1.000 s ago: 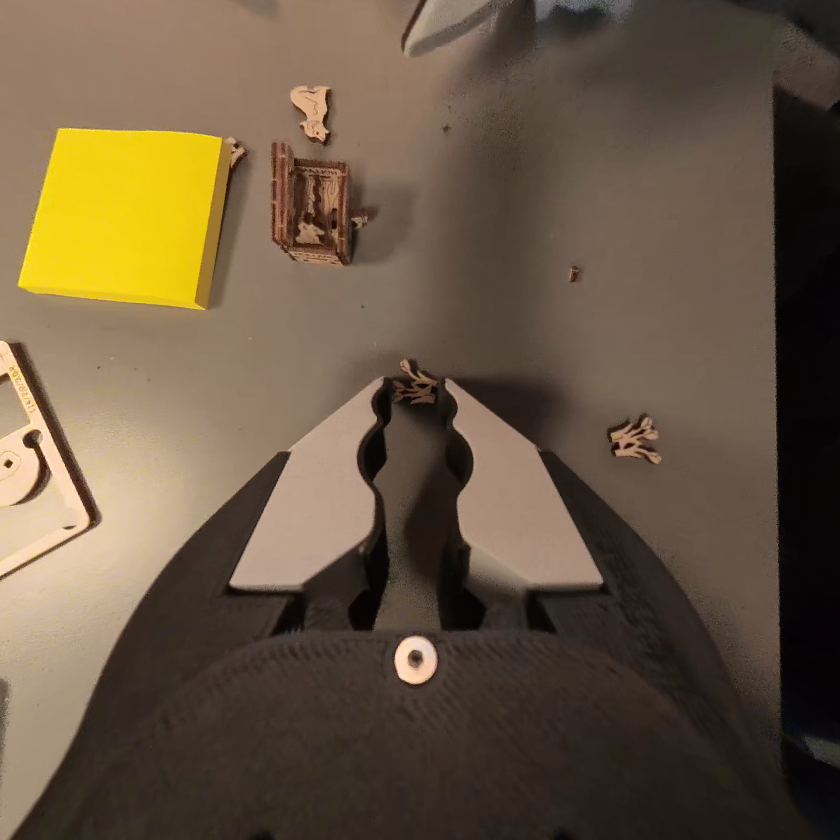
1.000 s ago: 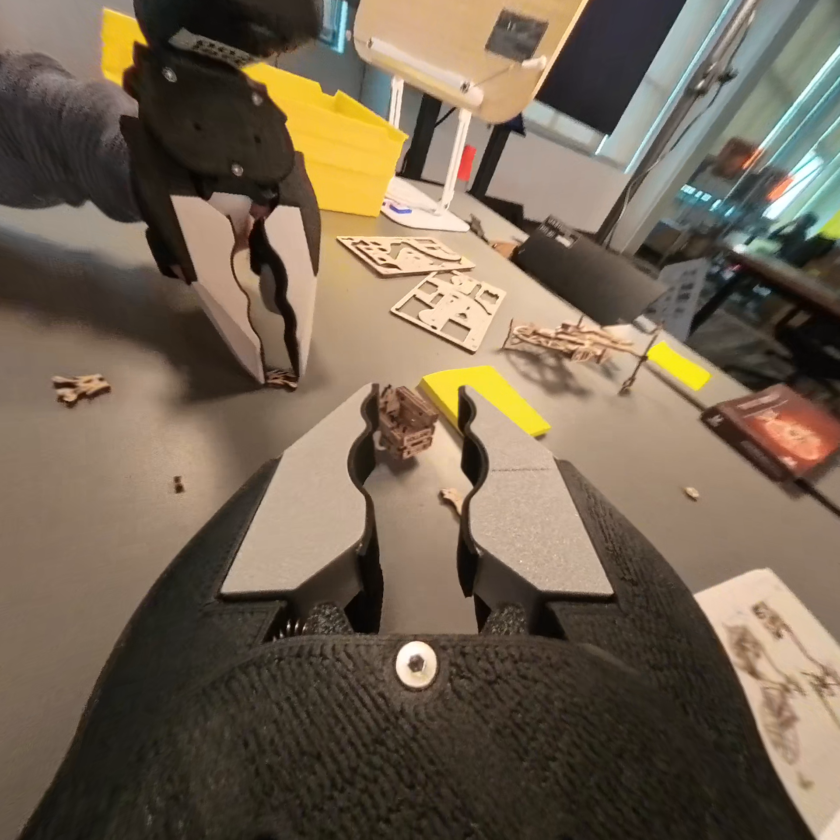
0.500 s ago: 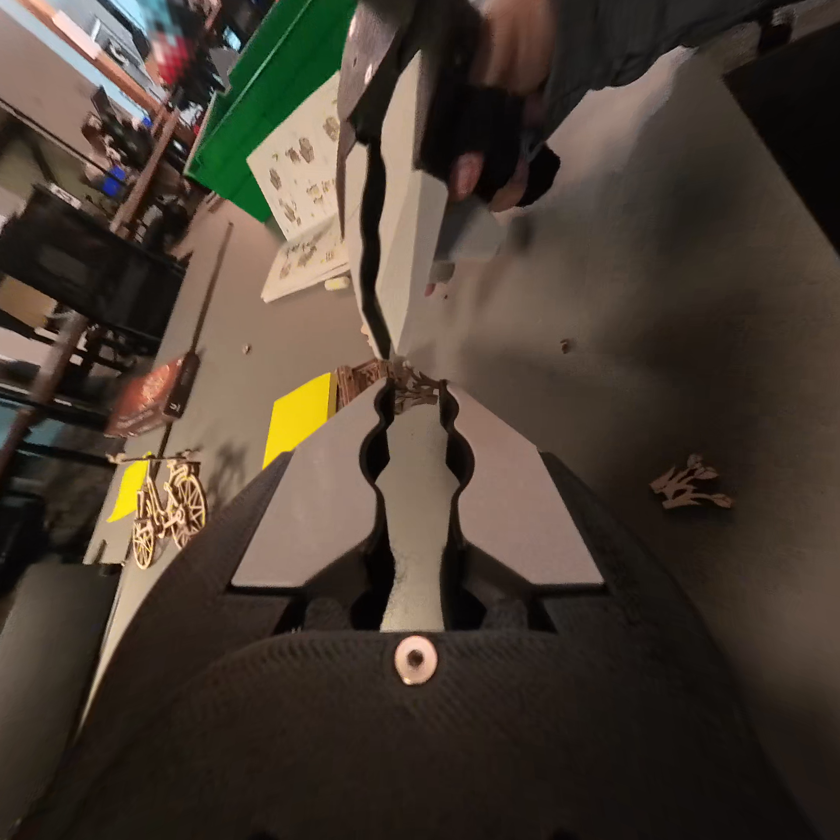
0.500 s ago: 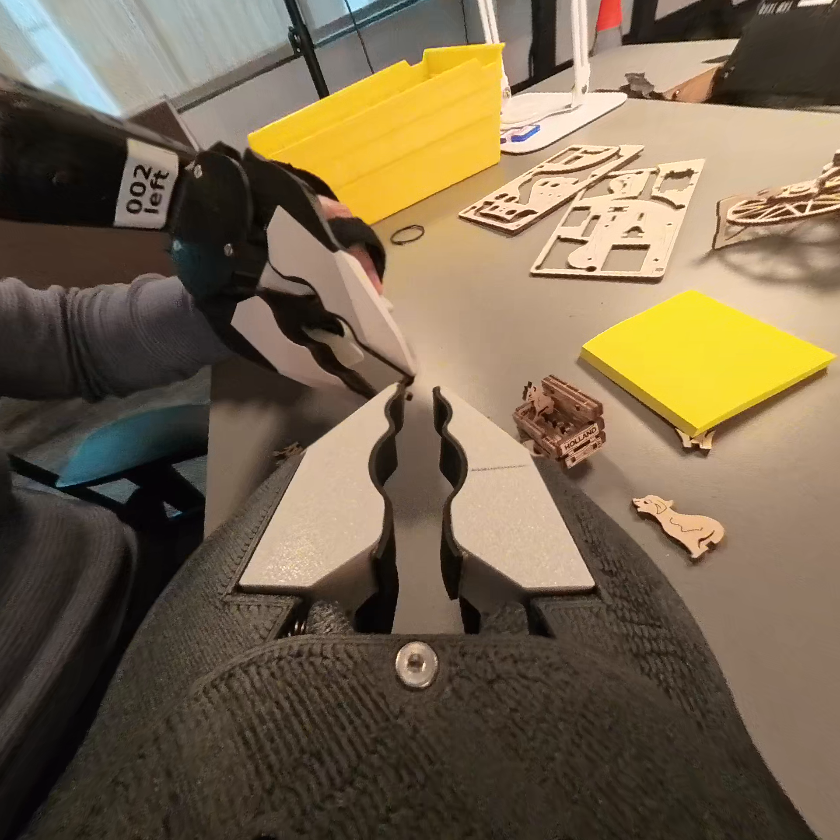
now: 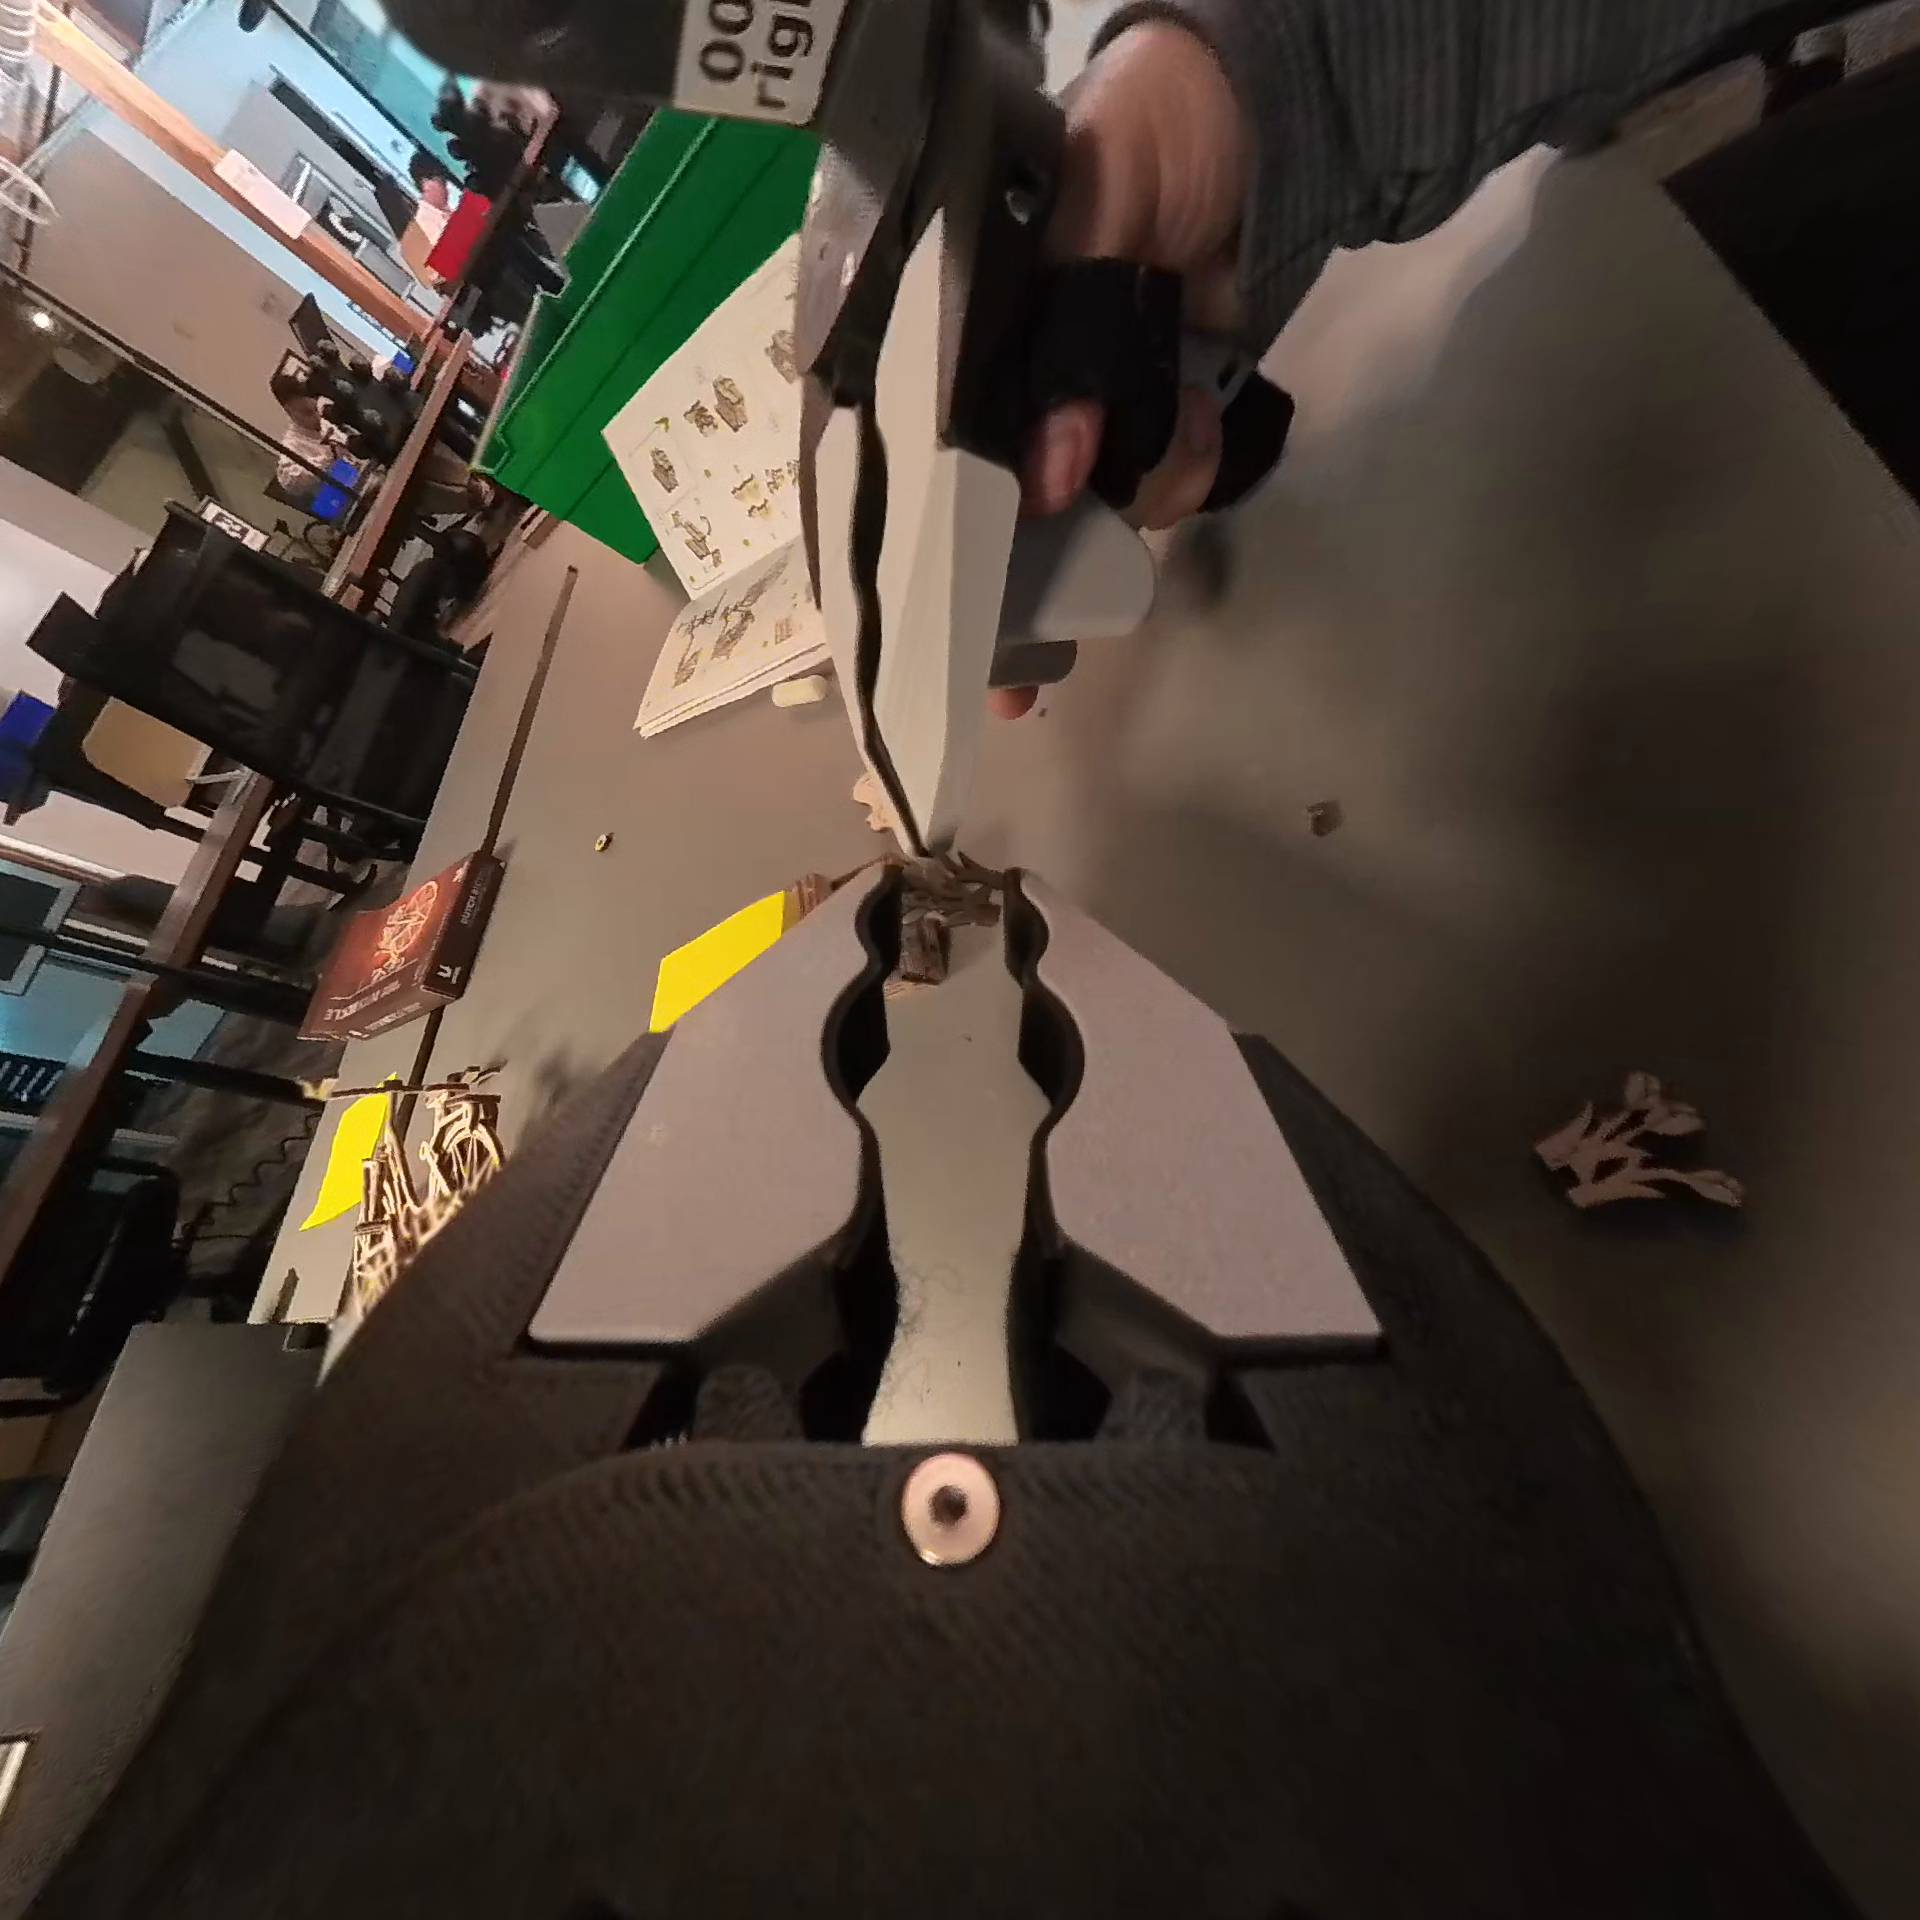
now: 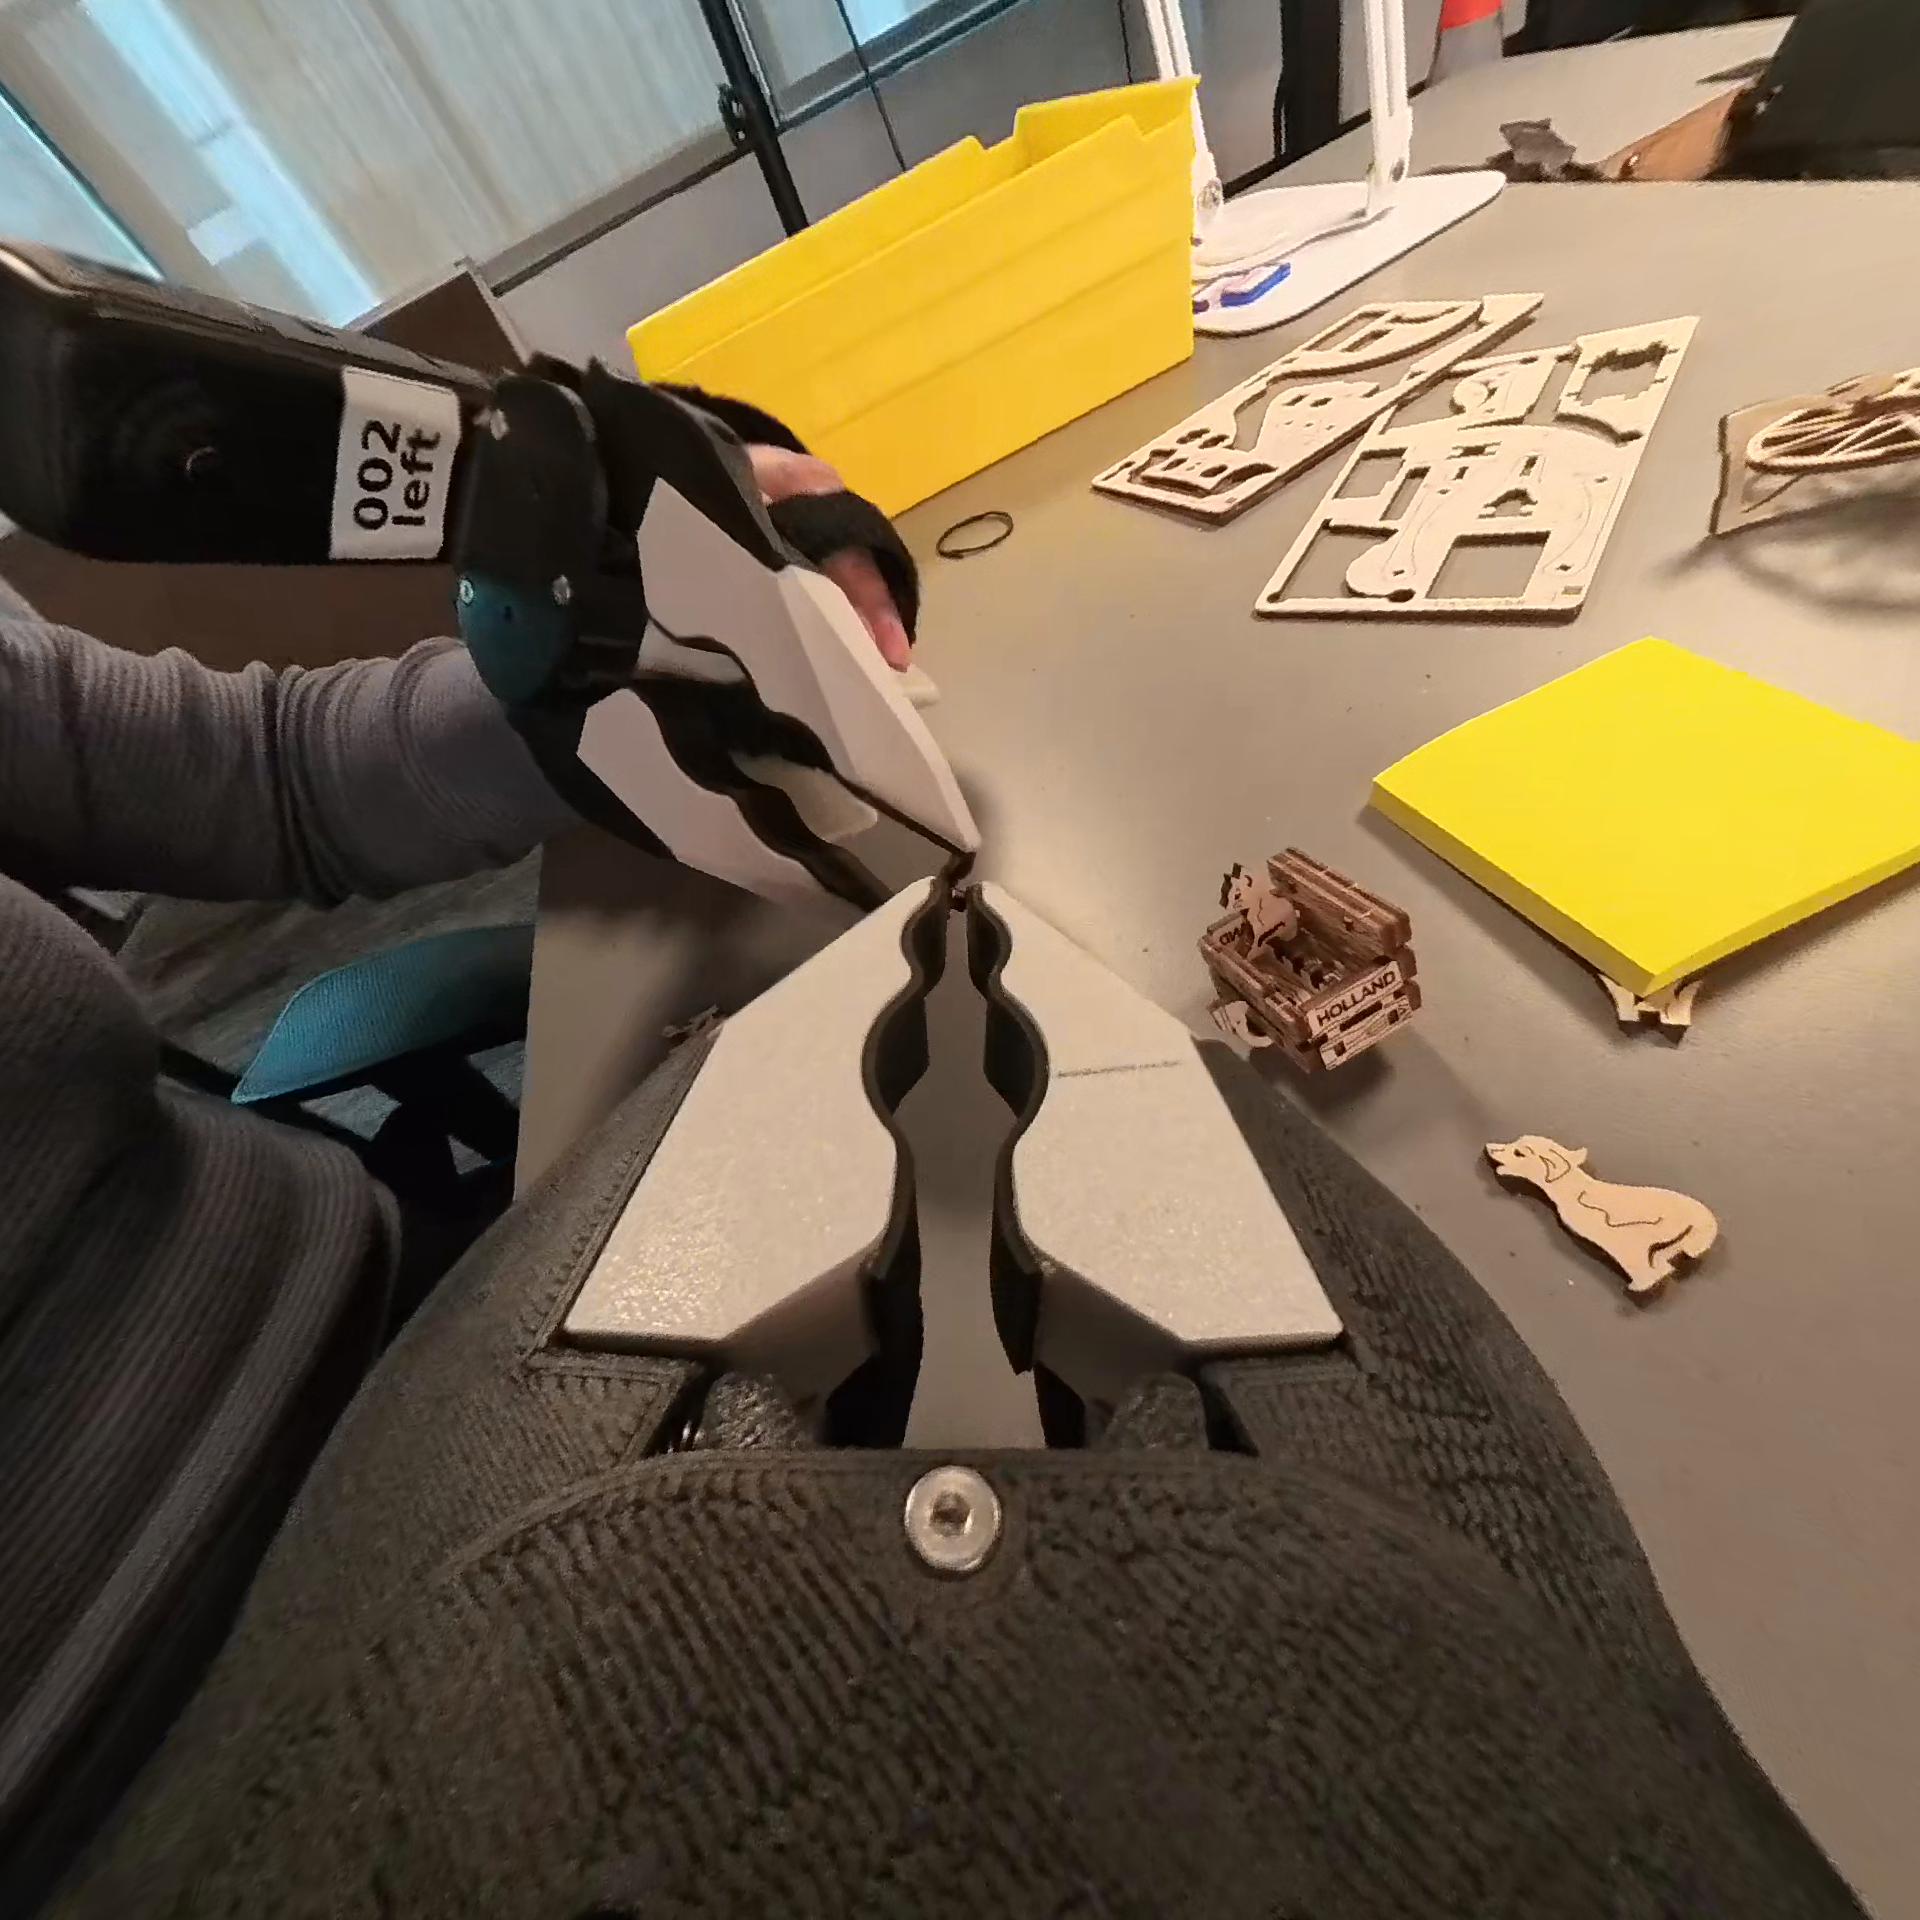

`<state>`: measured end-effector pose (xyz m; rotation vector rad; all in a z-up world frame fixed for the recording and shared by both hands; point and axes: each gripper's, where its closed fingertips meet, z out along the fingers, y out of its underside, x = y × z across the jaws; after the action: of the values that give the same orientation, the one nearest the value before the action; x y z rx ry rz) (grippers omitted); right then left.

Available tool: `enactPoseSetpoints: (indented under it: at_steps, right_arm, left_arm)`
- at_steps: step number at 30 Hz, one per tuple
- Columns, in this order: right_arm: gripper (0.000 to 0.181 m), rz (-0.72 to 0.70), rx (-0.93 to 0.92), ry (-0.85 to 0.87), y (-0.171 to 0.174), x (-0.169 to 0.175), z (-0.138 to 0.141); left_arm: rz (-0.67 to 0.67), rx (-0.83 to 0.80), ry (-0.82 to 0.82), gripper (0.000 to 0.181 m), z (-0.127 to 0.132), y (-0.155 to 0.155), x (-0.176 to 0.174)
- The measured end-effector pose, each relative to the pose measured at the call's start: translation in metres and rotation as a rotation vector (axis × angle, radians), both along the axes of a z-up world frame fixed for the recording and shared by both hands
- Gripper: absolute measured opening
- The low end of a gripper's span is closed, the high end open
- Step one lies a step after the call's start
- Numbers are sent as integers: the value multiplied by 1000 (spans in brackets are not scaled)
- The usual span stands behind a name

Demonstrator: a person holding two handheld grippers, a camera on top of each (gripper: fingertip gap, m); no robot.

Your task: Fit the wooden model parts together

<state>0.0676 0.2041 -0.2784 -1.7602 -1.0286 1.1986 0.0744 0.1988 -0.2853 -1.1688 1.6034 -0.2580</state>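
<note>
My left gripper point(image 5: 951, 883) is shut on a small branched wooden piece point(image 5: 948, 896) and holds it above the grey table. It also shows in the right wrist view point(image 6: 961, 847), coming in from the left. My right gripper point(image 6: 954, 894) meets it tip to tip, its jaws almost together on the thin edge of the same piece. In the left wrist view the right gripper point(image 5: 916, 840) comes down from above. The part-built wooden crate point(image 6: 1309, 977) stands on the table to the right, free of both grippers. It is partly hidden behind the piece point(image 5: 920, 956).
A second branched piece point(image 5: 1631, 1158) lies on the table. A wooden dog cutout point(image 6: 1600, 1216), a yellow pad point(image 6: 1662, 810), wooden part sheets point(image 6: 1455, 468), a rubber band point(image 6: 974, 535) and a yellow bin point(image 6: 935, 301) are around. A green bin point(image 5: 665, 343) and booklet point(image 5: 727, 582) lie farther off. My left and right fingertips are right by each other. From either gripper's tips it is about 12 cm to the wooden dog cutout point(image 6: 1600, 1216).
My left gripper lifted the small piece off the table and turned sideways. My right gripper swung away from the crate, narrowed its jaws and met the left gripper's tips.
</note>
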Motion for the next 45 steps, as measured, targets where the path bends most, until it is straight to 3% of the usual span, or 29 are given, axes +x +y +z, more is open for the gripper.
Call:
enactPoseSetpoints:
  at_steps: [6, 13, 22, 25, 28, 36, 45]
  right_arm:
    - [1, -75, 97, 81, 10, 3, 15]
    - [0, -228, 269, 211, 24, 13, 45]
    - [0, -232, 379, 324, 15, 14, 70]
    - [0, -202, 402, 316, 10, 15, 69]
    - [0, -151, 435, 249, 3, 18, 62]
    - [8, -46, 494, -16, -6, 24, 40]
    - [1, 28, 609, -229, -11, 23, 27]
  left_arm:
    - [64, -147, -146, 19, 15, 10, 2]
    - [184, -404, -378, 45, 32, 29, 3]
    - [127, -397, -502, 29, 57, 20, 19]
    - [122, -332, -477, 10, 59, 19, 20]
    - [41, -370, -413, 6, 54, 10, 21]
    - [11, -259, -175, 1, 25, 4, 25]
    - [-19, -247, -114, 0, 15, -2, 28]
